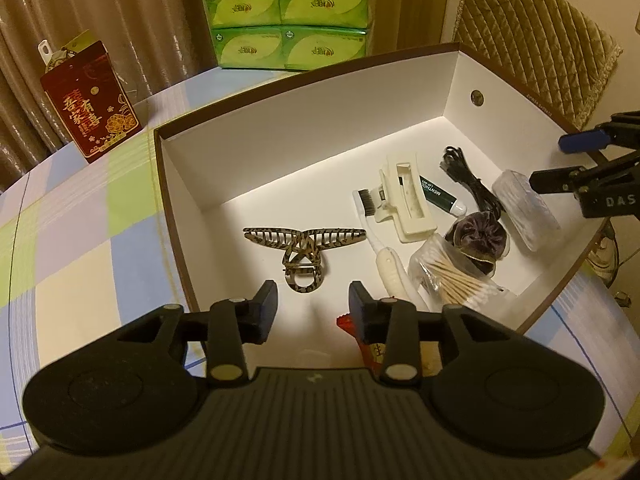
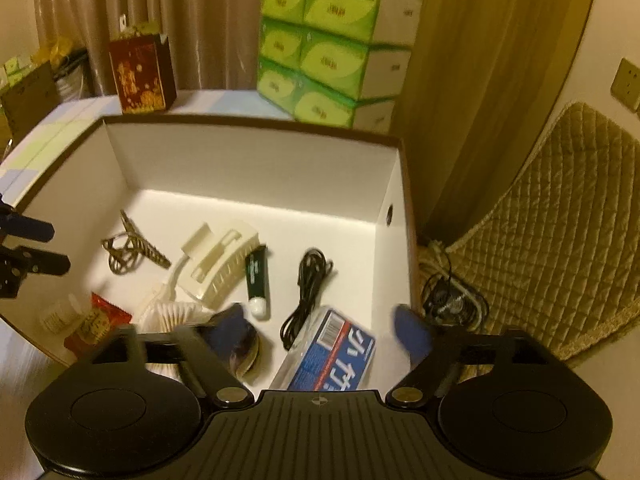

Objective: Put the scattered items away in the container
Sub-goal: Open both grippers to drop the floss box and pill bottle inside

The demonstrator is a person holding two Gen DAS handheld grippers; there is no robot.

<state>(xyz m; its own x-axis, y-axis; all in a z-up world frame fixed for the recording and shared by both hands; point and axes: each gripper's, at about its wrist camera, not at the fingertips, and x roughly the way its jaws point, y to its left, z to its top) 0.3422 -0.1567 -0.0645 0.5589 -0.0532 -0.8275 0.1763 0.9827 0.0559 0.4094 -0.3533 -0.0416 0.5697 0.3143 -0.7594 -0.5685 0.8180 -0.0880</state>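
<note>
The surface (image 1: 72, 240), under a pastel checked cloth, carries a large open box (image 1: 304, 120) with brown outside and white inside. Behind it, at 12 o'clock in the left wrist view, stands a stack of green tissue packs (image 1: 288, 12); at 10 o'clock stands a red gift box (image 1: 92, 108) with gold characters. A quilted chair back (image 1: 536, 40) shows at 2 o'clock.

Box contents, largest first: a wrapped tissue pack with blue print (image 2: 332, 352) near the right wall; a cream hair claw (image 1: 408, 200) at centre; a tortoiseshell hair claw (image 1: 304, 244) toward the left; a coiled black cable (image 1: 468, 180); a bag of cotton swabs (image 1: 460, 272); a dark velvet scrunchie (image 1: 476, 236); a white-handled brush (image 1: 380, 240); a green tube (image 1: 440, 196); a red snack packet (image 2: 96, 324) by the near wall.

Left hand-held gripper (image 1: 313, 306): pitched steeply down over the near-left part of the box, jaws partly spread, nothing between them; the tortoiseshell claw lies just beyond the tips on the box floor.

Right hand-held gripper (image 2: 320, 328): pitched down over the near-right corner at 3 o'clock in the left view, jaws spread wide and blurred, pinching nothing; the wrapped tissue pack lies on the box floor below them.
</note>
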